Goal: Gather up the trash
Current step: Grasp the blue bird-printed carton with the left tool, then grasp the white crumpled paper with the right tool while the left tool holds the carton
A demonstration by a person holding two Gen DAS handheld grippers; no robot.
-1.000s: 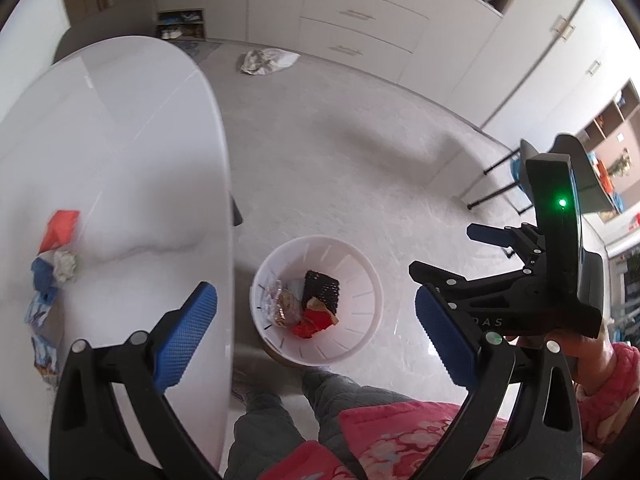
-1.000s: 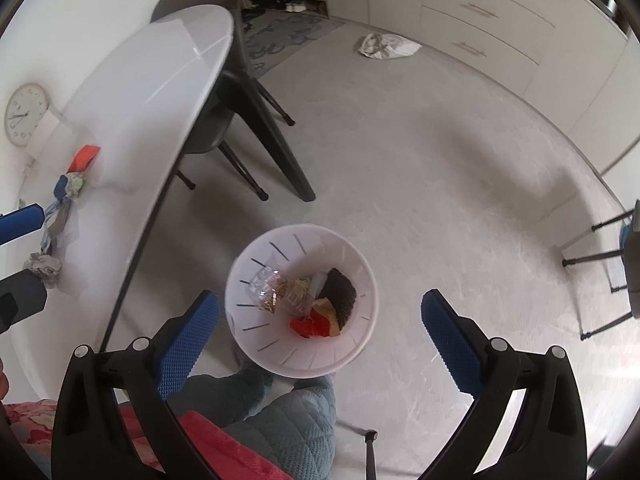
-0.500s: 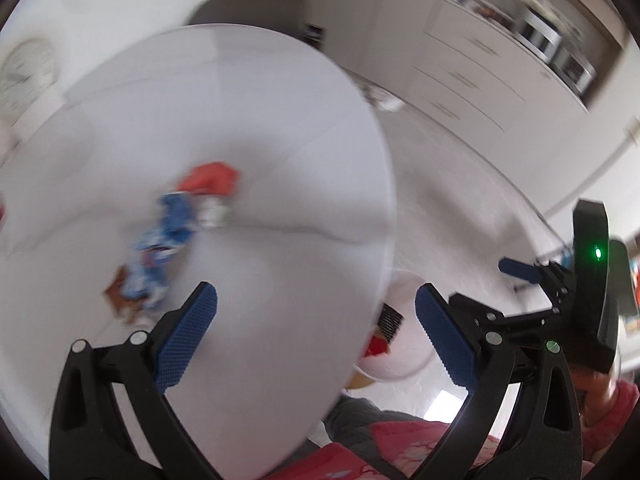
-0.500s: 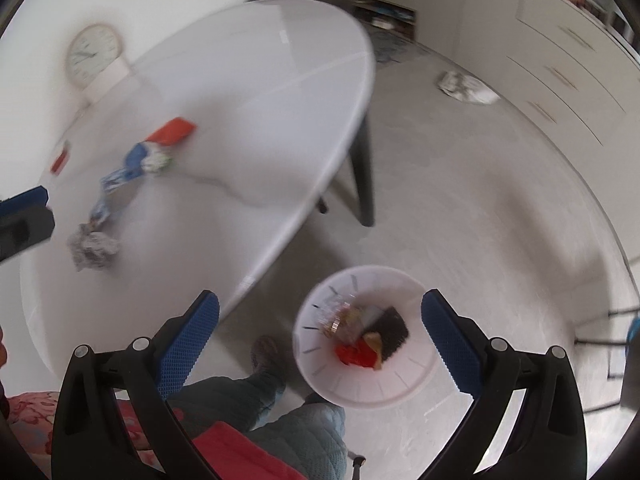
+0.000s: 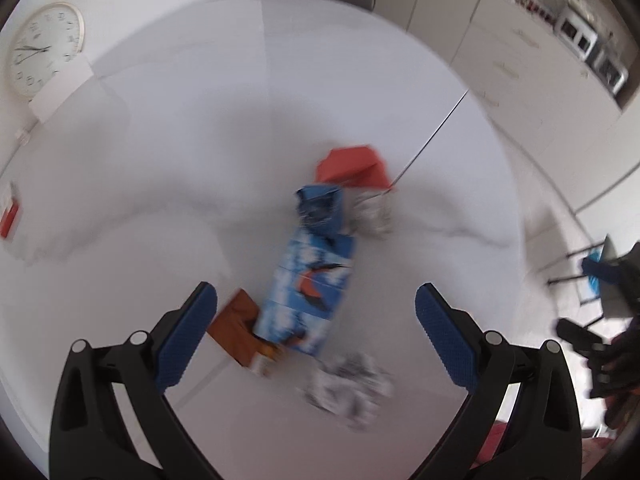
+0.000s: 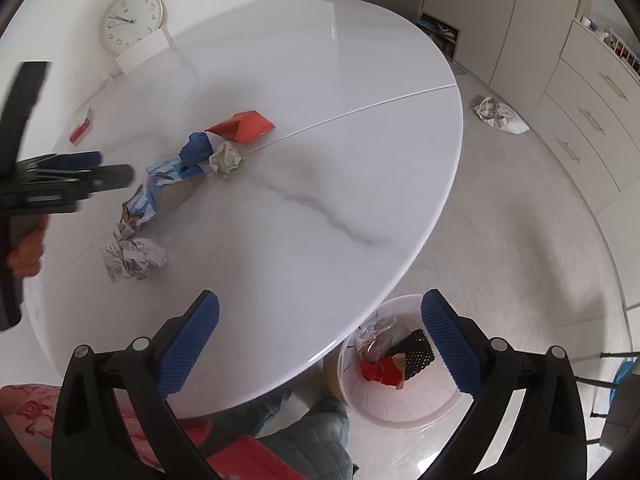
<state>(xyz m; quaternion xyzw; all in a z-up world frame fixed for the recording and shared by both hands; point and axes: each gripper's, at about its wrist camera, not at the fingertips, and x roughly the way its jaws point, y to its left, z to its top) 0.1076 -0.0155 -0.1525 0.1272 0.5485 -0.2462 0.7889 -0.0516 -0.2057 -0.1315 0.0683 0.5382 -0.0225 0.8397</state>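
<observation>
Left gripper (image 5: pixel 316 320) spread above flattened blue-and-white snack carton (image 5: pixel 308 284) on white marble table (image 5: pixel 160 160); light, crushable; pinch across midsection

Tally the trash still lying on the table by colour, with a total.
Red or orange-brown: 2, red folded paper, brown packet.
Blue: 2, crumpled blue wrapper, blue printed carton.
White or pale: 2, newspaper ball, pale crumpled paper.
Total: 6.

Left hand-held gripper (image 5: pixel 316 334) spread wide, right hand-held gripper (image 6: pixel 320 342) likewise (both empty)
</observation>
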